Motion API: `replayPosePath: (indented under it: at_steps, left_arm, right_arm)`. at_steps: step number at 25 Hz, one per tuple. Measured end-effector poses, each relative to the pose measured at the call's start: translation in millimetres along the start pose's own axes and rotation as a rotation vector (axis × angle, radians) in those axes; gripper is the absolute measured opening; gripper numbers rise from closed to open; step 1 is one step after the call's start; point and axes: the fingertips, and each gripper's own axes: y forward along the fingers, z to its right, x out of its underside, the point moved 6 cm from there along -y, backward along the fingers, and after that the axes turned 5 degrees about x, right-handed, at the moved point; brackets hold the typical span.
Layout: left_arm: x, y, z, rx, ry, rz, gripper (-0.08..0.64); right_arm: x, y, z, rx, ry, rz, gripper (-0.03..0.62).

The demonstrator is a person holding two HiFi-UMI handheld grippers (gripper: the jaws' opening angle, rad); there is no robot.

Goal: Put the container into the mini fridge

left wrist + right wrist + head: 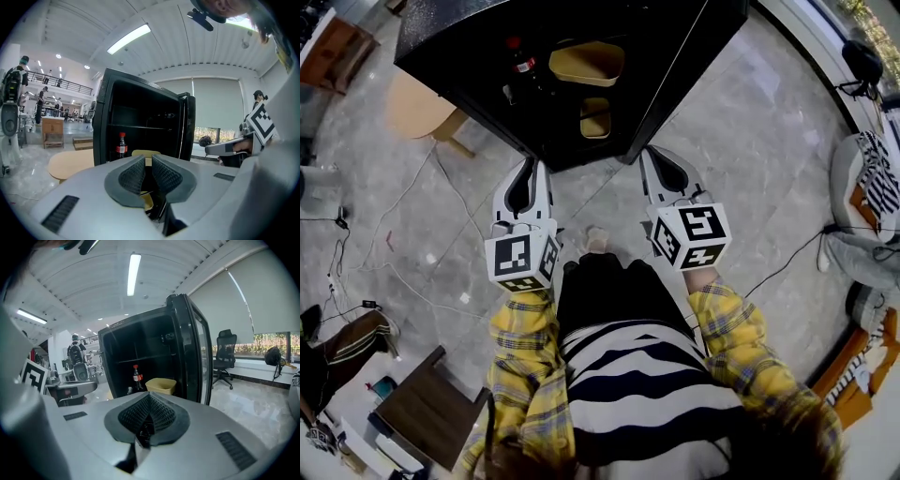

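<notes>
The black mini fridge (487, 47) stands open in front of me, its door (689, 70) swung out to the right. A yellow container (586, 64) sits on a shelf inside, beside a cola bottle (520, 61). A second yellowish shape (595, 117) shows lower in the fridge. My left gripper (528, 169) and right gripper (652, 156) hover just before the fridge's front edge, both shut and empty. The container (146, 153) shows just beyond my left gripper (147, 160) in the left gripper view. In the right gripper view it (161, 385) stands past my right gripper (149, 397), next to the bottle (136, 377).
A round wooden table (417, 108) stands left of the fridge. Cables (403, 272) run over the grey tiled floor. A dark wooden cabinet (427, 412) is at the lower left. An office chair (225, 357) stands by the window at the right.
</notes>
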Motion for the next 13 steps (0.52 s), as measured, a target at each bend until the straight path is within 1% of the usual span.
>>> replayPosePath:
  at_steps: [9,13]
  left_arm:
    - [-13,-10,-13,0.008,0.026,0.004,0.054]
    - [-17,-11,-28,-0.008,0.041,-0.002,0.054]
  right_arm:
    - [-10,3,-11,-0.006,-0.037,-0.003,0.026]
    - [-12,11,-19,-0.015,-0.043,0.012,0.026]
